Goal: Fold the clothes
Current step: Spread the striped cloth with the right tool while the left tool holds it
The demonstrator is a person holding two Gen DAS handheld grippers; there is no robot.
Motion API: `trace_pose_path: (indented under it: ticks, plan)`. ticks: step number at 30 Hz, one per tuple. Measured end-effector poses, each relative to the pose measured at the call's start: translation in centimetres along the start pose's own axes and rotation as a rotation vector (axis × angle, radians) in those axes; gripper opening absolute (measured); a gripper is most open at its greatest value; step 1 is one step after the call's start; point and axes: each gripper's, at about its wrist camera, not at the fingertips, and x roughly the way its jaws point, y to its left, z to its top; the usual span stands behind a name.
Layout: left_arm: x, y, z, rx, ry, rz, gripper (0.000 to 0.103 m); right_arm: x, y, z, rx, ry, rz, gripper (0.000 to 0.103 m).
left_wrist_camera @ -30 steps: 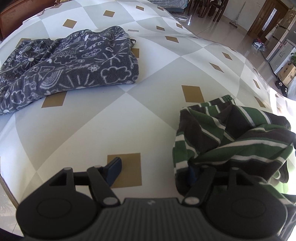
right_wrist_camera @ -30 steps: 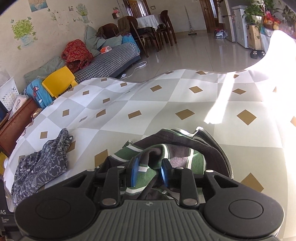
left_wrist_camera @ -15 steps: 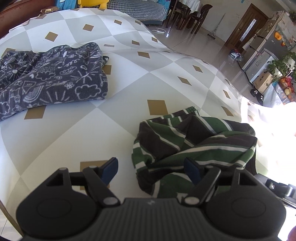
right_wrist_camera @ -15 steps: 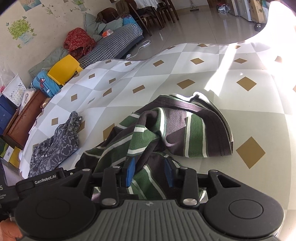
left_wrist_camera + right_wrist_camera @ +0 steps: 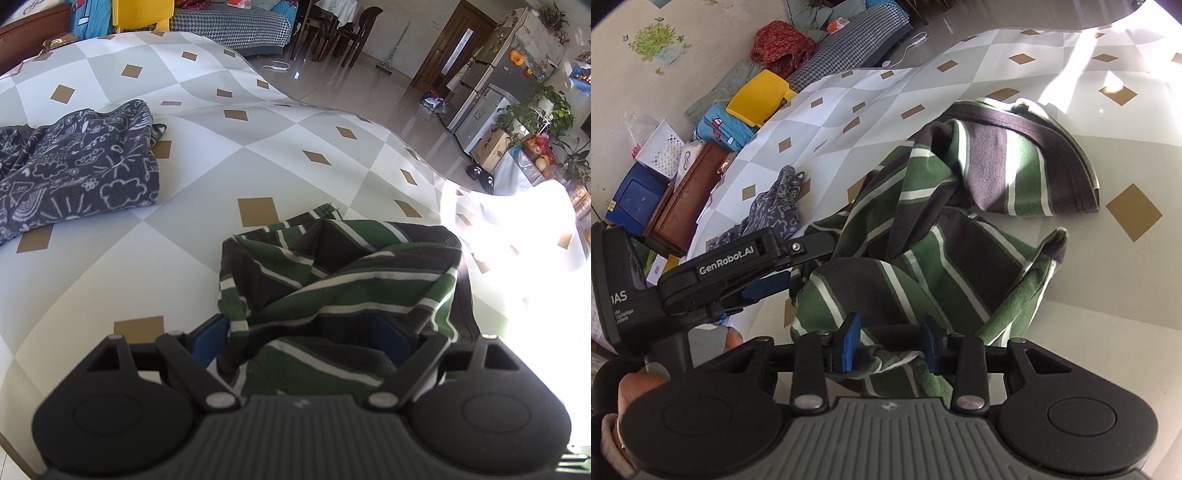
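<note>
The left gripper (image 5: 301, 341) has its jaws spread wide, and they have just been opening; a rumpled fold of the striped shirt (image 5: 343, 273) lies between the two blue pads (image 5: 207, 339) without either pad pressing on it. The right gripper (image 5: 892, 341) holds its jaws partly closed, and a thin twisted edge of the same shirt (image 5: 960, 221) runs across the gap between its blue pads (image 5: 849, 341); whether they actually pinch the cloth I cannot tell. In the right wrist view the left gripper (image 5: 764, 288) reaches in from the left, its tip at the near left edge of the shirt, and part of a hand (image 5: 631, 387) shows at the lower left. The shirt, green with dark and white stripes, lies crumpled in a heap on the tablecloth (image 5: 207, 177), close in front of both grippers, with one flap spread out on the far right side in the sunlight. The cloth is white and grey with small tan diamonds. Well apart from the shirt, on the far left, lies a dark grey patterned garment (image 5: 81, 173), loosely bunched. Beyond the table, at the far left, stand a yellow chair (image 5: 757, 96) and a checked sofa (image 5: 846, 44).
</note>
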Motion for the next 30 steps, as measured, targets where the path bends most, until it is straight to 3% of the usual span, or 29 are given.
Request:
trace_pose_path:
  ticks: [7,10,18,22,30]
  plan:
    - [1.2,-0.4,-1.1,0.045,0.08,-0.005,0.09,2.4,2.2,-2.5,-0.083,0.124,0.061,0.035]
    - [2.0,-0.5,-1.7,0.083,0.113,0.03,0.09,3.1,3.1,-3.2,-0.132,0.166,0.071,0.035]
    - [3.2,1.4,-2.3,0.079,0.155,0.126,0.09,1.1,2.6,-2.8,-0.133,0.079,0.022,0.037]
    - [3.1,1.5,-2.6,0.115,0.149,0.167,0.09,-0.6,0.8,-2.0,-0.043,-0.005,-0.054,0.039]
    - [2.9,1.3,-3.2,0.139,0.14,0.19,0.09,-1.9,-2.7,-1.0,0.06,-0.116,-0.358,0.042]
